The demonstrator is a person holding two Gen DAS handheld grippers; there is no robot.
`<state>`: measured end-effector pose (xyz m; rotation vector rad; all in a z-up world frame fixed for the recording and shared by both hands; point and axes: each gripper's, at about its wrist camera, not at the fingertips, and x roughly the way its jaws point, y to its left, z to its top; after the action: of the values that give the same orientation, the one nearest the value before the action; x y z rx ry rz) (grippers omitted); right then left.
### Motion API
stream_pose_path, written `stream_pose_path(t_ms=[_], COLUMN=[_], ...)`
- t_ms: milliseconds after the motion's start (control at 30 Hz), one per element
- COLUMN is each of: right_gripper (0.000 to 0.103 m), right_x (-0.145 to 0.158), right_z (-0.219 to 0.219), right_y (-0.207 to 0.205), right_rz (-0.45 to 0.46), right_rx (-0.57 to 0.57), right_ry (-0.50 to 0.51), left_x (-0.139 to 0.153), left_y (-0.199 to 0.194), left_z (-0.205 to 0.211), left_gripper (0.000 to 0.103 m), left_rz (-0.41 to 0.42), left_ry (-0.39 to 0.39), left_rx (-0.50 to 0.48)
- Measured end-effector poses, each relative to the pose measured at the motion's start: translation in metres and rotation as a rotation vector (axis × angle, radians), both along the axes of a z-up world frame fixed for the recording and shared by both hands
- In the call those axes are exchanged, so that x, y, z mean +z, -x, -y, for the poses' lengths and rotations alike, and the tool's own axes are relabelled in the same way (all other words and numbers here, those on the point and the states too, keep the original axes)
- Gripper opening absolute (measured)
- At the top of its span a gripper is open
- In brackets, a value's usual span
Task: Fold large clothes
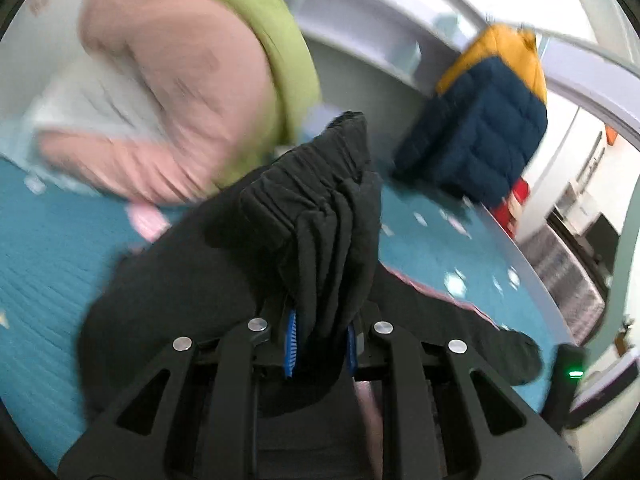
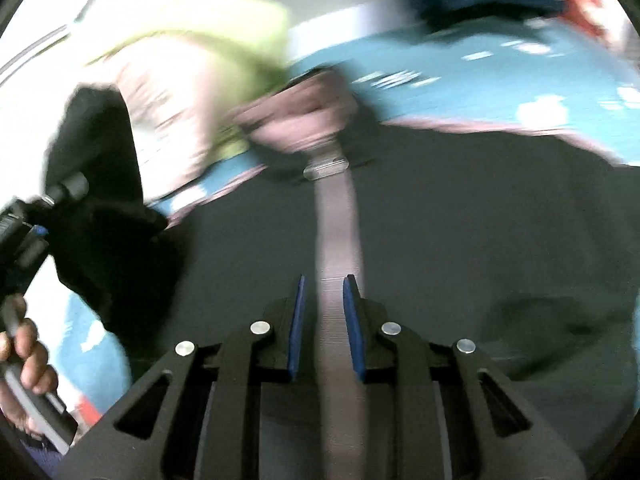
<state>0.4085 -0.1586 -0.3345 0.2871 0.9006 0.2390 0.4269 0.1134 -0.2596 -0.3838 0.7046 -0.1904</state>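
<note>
A large black jacket (image 2: 460,216) lies spread on a teal bed cover (image 1: 48,248). My left gripper (image 1: 320,344) is shut on a bunched black cuff of the jacket (image 1: 320,216) and holds it lifted above the bed. My right gripper (image 2: 324,320) hovers over the jacket's front, its blue pads (image 2: 297,324) a little apart on either side of a grey-pink zipper strip (image 2: 336,240); they do not clearly clamp it. The pinkish collar (image 2: 296,124) sits ahead. The left gripper also shows at the left of the right wrist view (image 2: 24,232), holding the black sleeve.
A pink garment (image 1: 172,92) and a lime-green one (image 1: 276,40) are piled at the back of the bed. A navy and yellow puffer jacket (image 1: 488,120) stands at the back right over something red (image 1: 516,200). The bed's edge (image 1: 536,272) runs along the right.
</note>
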Motion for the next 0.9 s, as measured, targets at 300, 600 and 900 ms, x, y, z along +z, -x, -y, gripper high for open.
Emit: stream_pose_path(t_ms=[300, 600, 900], right_gripper=[0.021, 0.043, 0.045], right_x=[-0.028, -0.083, -0.1], right_z=[0.236, 0.375, 0.427], right_y=[0.057, 0.093, 0.061], right_rz=[-0.042, -0.065, -0.06], right_rx=[-0.495, -0.856, -1.033], right_ry=[0.055, -0.324, -0.436], left_x=[-0.119, -0.136, -0.103], left_y=[-0.057, -0.06, -0.031], left_z=[0.112, 0.152, 0.161], left_gripper=[0.018, 0.067, 0.069], left_rz=[-0.287, -0.297, -0.189], left_ry=[-0.229, -0.292, -0.292], left_rx=[-0.112, -0.235, -0.276])
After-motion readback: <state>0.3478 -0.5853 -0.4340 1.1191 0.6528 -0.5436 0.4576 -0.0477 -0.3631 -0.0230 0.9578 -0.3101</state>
